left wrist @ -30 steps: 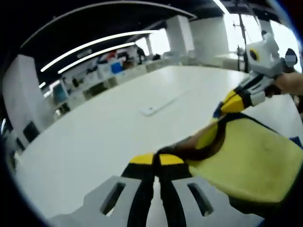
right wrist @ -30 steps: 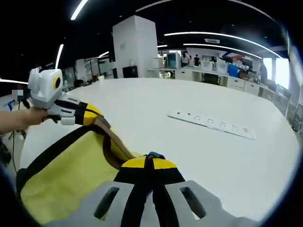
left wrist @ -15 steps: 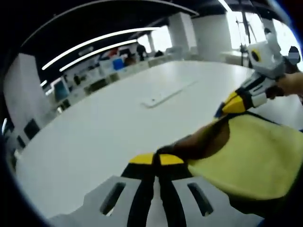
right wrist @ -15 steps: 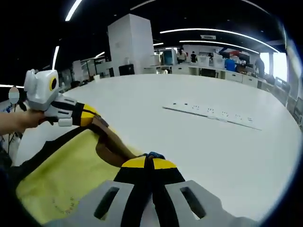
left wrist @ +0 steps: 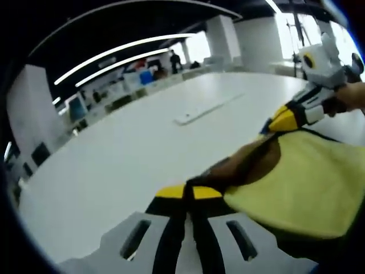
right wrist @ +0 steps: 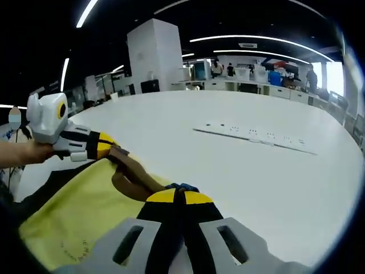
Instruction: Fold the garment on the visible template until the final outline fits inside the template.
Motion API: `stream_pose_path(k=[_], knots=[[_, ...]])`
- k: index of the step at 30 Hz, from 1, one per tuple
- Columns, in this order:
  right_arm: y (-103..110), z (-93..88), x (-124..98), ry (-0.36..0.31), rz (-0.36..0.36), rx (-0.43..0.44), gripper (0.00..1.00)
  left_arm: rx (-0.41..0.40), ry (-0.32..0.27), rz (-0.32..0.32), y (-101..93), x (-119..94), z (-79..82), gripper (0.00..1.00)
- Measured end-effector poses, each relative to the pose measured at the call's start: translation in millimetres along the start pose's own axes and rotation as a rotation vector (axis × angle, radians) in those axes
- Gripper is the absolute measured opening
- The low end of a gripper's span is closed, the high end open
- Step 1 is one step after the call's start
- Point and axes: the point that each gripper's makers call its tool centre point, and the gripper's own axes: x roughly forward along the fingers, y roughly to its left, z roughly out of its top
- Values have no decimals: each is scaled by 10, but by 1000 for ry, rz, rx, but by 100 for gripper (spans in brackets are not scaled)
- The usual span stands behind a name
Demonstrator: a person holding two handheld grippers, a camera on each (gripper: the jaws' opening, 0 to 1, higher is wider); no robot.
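Left gripper view: the left gripper (left wrist: 189, 191) has its yellow-tipped jaws clenched on the brown collar edge of the garment (left wrist: 296, 191), a yellow piece with dark trim that spreads to the right of the jaws, lifted above the bench (left wrist: 114, 165). At the far end of the same brown edge, the right gripper (left wrist: 283, 120) enters from the right, its jaws pinched on the cloth, with the person's hand (left wrist: 351, 97) behind it. The collar edge hangs in a shallow sag between the two grips. A long white power strip (left wrist: 208, 108) lies on the bench, well apart from the garment.

Right gripper view: the right gripper (right wrist: 178, 197) has its jaws closed on the collar edge, a blue tab showing just at their tips. The garment (right wrist: 80, 211) extends left, its brown band running to the left gripper (right wrist: 102, 149), held by a hand (right wrist: 23, 154). The power strip (right wrist: 254, 140) lies beyond on the white bench (right wrist: 274, 188). Office desks and a white pillar (right wrist: 154, 57) stand behind.
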Motion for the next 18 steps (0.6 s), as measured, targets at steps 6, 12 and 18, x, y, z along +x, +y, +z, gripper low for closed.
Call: stream_pose_path(k=[6,12,18], knots=[[18,108,-53,-24,-22,-55,4,-13,-42,44,106,-103,95,14],[56,227,-149,-49,-31,-53,14,-32,-54,45,106,-230,184,19],[150,323,-284,-53,-21,-46,24,-40,-81,35,71,-373,325,24]])
